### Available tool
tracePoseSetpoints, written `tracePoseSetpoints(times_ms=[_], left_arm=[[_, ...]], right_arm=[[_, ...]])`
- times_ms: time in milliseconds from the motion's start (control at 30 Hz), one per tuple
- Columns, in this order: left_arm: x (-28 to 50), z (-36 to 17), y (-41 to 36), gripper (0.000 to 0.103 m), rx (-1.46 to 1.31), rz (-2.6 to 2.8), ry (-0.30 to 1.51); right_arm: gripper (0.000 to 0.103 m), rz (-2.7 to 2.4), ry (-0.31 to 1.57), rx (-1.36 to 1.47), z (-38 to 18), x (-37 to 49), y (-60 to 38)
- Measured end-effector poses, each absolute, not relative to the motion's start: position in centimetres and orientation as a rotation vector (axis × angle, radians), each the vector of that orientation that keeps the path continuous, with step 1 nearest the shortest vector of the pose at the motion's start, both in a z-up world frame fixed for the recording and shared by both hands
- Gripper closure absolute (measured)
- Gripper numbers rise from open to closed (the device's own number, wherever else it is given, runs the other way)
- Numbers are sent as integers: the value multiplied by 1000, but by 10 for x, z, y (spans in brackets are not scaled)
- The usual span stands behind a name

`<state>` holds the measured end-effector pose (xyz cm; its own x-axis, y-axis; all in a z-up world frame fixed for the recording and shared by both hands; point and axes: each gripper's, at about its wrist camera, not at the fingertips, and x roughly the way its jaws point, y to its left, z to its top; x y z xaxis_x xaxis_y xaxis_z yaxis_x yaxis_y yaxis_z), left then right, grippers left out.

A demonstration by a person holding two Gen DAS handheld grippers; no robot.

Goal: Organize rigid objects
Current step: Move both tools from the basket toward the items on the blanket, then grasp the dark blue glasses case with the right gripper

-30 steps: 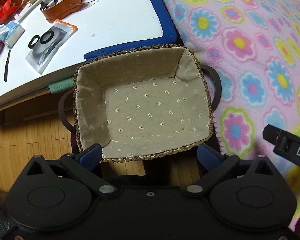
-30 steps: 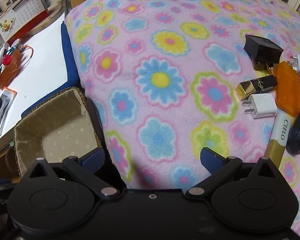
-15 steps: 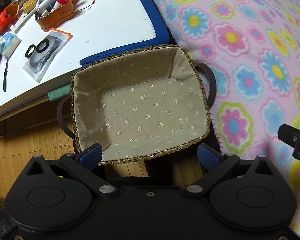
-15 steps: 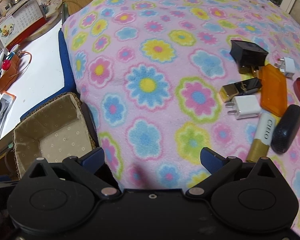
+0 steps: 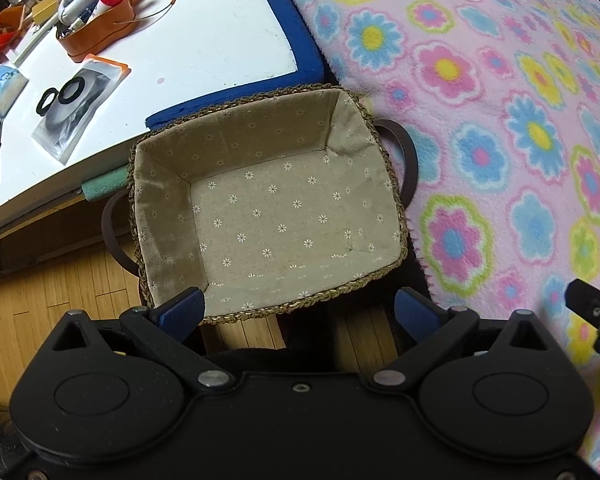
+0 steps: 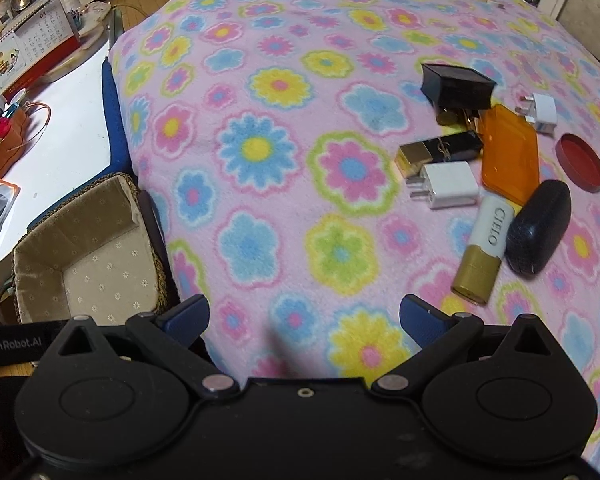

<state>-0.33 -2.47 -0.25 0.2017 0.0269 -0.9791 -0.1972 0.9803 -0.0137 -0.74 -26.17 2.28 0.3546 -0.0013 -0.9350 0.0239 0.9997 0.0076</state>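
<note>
A woven basket (image 5: 370,120) with a beige flowered lining sits empty beside the flowered blanket (image 5: 480,80); it also shows in the right wrist view (image 6: 32,240). My left gripper (image 5: 298,308) is open and empty just in front of the basket. My right gripper (image 6: 304,316) is open and empty over the blanket (image 6: 260,80). To its right lie a black box (image 6: 456,84), a gold-and-black lipstick (image 6: 440,150), two white plugs (image 6: 448,184) (image 6: 540,112), an orange case (image 6: 508,152), a CIELO tube (image 6: 482,248), a black oval case (image 6: 538,226) and a red lid (image 6: 580,162).
A white desk (image 5: 200,32) with a blue edge stands behind the basket, holding an orange pen holder (image 5: 96,28), a packet with black rings (image 5: 76,104) and a calendar (image 6: 28,52). Wooden floor (image 5: 40,292) lies to the left of the basket.
The right gripper has swung right, so the pile of small objects now sits nearer the middle of its view. The left gripper has drifted slightly; the basket stays put.
</note>
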Motion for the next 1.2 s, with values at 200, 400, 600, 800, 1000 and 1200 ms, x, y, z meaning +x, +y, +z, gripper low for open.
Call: tracePoseSetpoints(times_ms=[200, 400, 600, 800, 1000, 1200], left_arm=[[-6, 2, -29, 6, -139, 130, 1344], [-9, 8, -39, 6, -119, 81, 1325], [-11, 15, -52, 6, -94, 26, 1301], [-13, 21, -69, 6, -58, -51, 1272], [-17, 22, -86, 13, 4, -130, 1253], [-19, 25, -106, 13, 36, -209, 1234]], right_arm=[[5, -49, 1149, 27, 40, -19, -289], [7, -108, 1144, 83, 54, -27, -345], [14, -285, 1120, 163, 55, -23, -413], [21, -332, 1102, 173, 49, -14, -437], [29, -276, 1132, 196, 31, 9, -426], [46, -298, 1172, 191, 16, 22, -434]])
